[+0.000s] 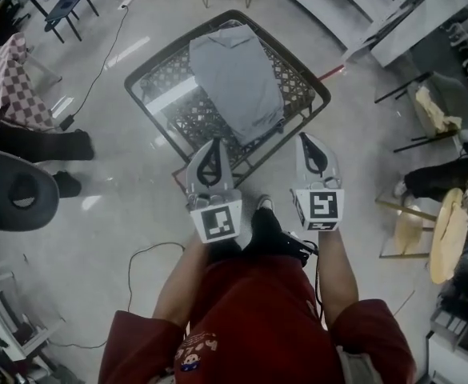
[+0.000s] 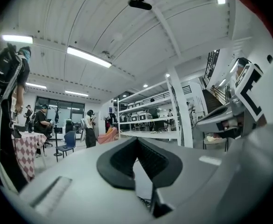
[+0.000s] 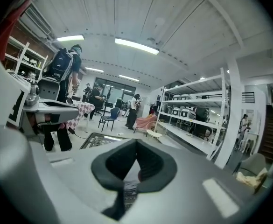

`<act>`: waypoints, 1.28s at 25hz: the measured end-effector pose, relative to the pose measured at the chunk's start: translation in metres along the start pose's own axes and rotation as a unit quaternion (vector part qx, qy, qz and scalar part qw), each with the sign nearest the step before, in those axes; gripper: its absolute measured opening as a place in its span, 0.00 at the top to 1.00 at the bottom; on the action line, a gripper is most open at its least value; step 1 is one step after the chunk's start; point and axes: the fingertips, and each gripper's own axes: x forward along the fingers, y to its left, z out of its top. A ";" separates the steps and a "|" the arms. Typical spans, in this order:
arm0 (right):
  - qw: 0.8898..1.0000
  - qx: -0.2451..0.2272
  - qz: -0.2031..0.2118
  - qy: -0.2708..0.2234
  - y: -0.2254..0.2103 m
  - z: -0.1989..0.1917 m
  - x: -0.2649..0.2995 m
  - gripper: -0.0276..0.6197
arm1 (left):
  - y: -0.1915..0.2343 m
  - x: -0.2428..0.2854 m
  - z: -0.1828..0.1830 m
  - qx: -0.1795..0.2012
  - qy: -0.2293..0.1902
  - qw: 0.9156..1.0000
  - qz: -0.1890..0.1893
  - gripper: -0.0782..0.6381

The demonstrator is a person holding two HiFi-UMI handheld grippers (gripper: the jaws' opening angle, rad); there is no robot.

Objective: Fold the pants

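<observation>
Grey pants (image 1: 235, 78) lie in a compact folded stack on a dark lattice-topped table (image 1: 300, 86), reaching from its far corner toward its near edge. My left gripper (image 1: 213, 146) hovers over the table's near edge, just short of the pants, shut and empty. My right gripper (image 1: 311, 139) hangs beside it, off the table's right corner, also shut with nothing in it. In the left gripper view the black jaws (image 2: 137, 143) meet and point level across the room. The right gripper view shows its jaws (image 3: 136, 144) closed, with a bit of the table (image 3: 98, 139) below.
A checkered-cloth table (image 1: 8, 82) and a blue chair (image 1: 64, 5) stand at the far left, near a dark round seat (image 1: 14, 189). A cable (image 1: 142, 262) runs over the floor. Wooden stools (image 1: 446, 234) and clutter fill the right. White shelving (image 3: 197, 125) and people stand farther off.
</observation>
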 end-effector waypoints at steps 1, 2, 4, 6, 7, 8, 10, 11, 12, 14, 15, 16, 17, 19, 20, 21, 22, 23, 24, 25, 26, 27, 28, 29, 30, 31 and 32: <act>1.000 0.001 0.003 0.000 -0.006 -0.002 0.001 0.95 | -0.005 0.003 0.001 0.004 0.001 1.000 0.001 0.88; 1.000 0.003 0.009 0.000 -0.012 -0.005 0.003 0.95 | -0.010 0.006 0.001 0.008 0.002 1.000 0.003 0.88; 1.000 0.004 0.027 -0.001 -0.022 -0.010 0.010 0.95 | -0.022 0.015 0.002 0.013 0.006 1.000 0.009 0.88; 0.999 0.000 0.051 -0.004 -0.032 -0.014 0.017 0.95 | -0.036 0.025 0.002 0.012 0.010 1.000 0.016 0.88; 0.998 -0.002 0.063 -0.006 -0.038 -0.016 0.021 0.95 | -0.043 0.030 0.001 0.012 0.014 1.000 0.021 0.88; 0.997 -0.003 0.074 -0.009 -0.044 -0.019 0.025 0.95 | -0.050 0.036 0.000 0.017 0.018 0.999 0.025 0.88; 0.995 -0.007 0.095 -0.015 -0.055 -0.024 0.035 0.95 | -0.063 0.047 -0.001 0.048 0.026 0.998 0.029 0.88; 0.994 -0.008 0.107 -0.016 -0.060 -0.027 0.039 0.95 | -0.069 0.052 -0.001 0.059 0.030 0.997 0.033 0.88; 0.993 -0.011 0.120 -0.016 -0.064 -0.031 0.044 0.95 | -0.074 0.055 -0.003 0.065 0.035 0.997 0.038 0.88; 0.989 -0.020 0.143 -0.016 -0.070 -0.036 0.054 0.95 | -0.079 0.060 -0.007 0.072 0.044 0.995 0.053 0.88; 0.988 -0.024 0.153 -0.018 -0.071 -0.038 0.058 0.95 | -0.081 0.063 -0.009 0.078 0.048 0.994 0.060 0.88; 0.986 -0.027 0.162 -0.020 -0.072 -0.040 0.062 0.95 | -0.082 0.064 -0.012 0.085 0.053 0.993 0.066 0.88; 0.985 -0.031 0.171 -0.021 -0.073 -0.043 0.065 0.95 | -0.084 0.065 -0.015 0.090 0.061 0.992 0.070 0.88; 0.981 -0.042 0.190 -0.016 -0.073 -0.051 0.070 0.95 | -0.089 0.067 -0.024 0.093 0.079 0.990 0.075 0.88; 0.979 -0.050 0.199 -0.012 -0.072 -0.055 0.072 0.95 | -0.091 0.067 -0.028 0.093 0.085 0.989 0.076 0.88; 0.977 -0.058 0.207 -0.008 -0.070 -0.059 0.075 0.95 | -0.093 0.068 -0.033 0.096 0.090 0.988 0.078 0.88; 0.975 -0.065 0.214 -0.005 -0.068 -0.064 0.077 0.95 | -0.094 0.069 -0.038 0.099 0.098 0.987 0.078 0.88; 0.973 -0.073 0.221 -0.001 -0.066 -0.069 0.080 0.95 | -0.096 0.070 -0.045 0.101 0.110 0.986 0.077 0.88; 0.970 -0.084 0.227 0.004 -0.063 -0.075 0.082 0.95 | -0.097 0.071 -0.054 0.102 0.126 0.984 0.073 0.88; 0.967 -0.098 0.233 0.011 -0.060 -0.081 0.085 0.95 | -0.100 0.072 -0.064 0.103 0.142 0.982 0.067 0.88; 0.964 -0.116 0.240 0.021 -0.057 -0.088 0.088 0.95 | -0.102 0.073 -0.074 0.104 0.160 0.980 0.058 0.88; 0.959 -0.134 0.247 0.032 -0.054 -0.094 0.090 0.95 | -0.105 0.073 -0.085 0.108 0.179 0.977 0.047 0.87; 0.955 -0.150 0.254 0.044 -0.051 -0.100 0.092 0.95 | -0.108 0.073 -0.096 0.114 0.197 0.973 0.035 0.84; 0.950 -0.163 0.261 0.055 -0.047 -0.107 0.094 0.91 | -0.112 0.073 -0.106 0.121 0.214 0.969 0.022 0.82; 0.944 -0.177 0.271 0.066 -0.043 -0.115 0.095 0.89 | -0.114 0.072 -0.117 0.126 0.231 0.965 0.009 0.82; 0.936 -0.193 0.284 0.077 -0.038 -0.124 0.097 0.86 | -0.116 0.072 -0.129 0.130 0.249 0.960 -0.005 0.79; 0.927 -0.210 0.298 0.088 -0.033 -0.134 0.100 0.83 | -0.117 0.072 -0.142 0.133 0.269 0.954 -0.020 0.74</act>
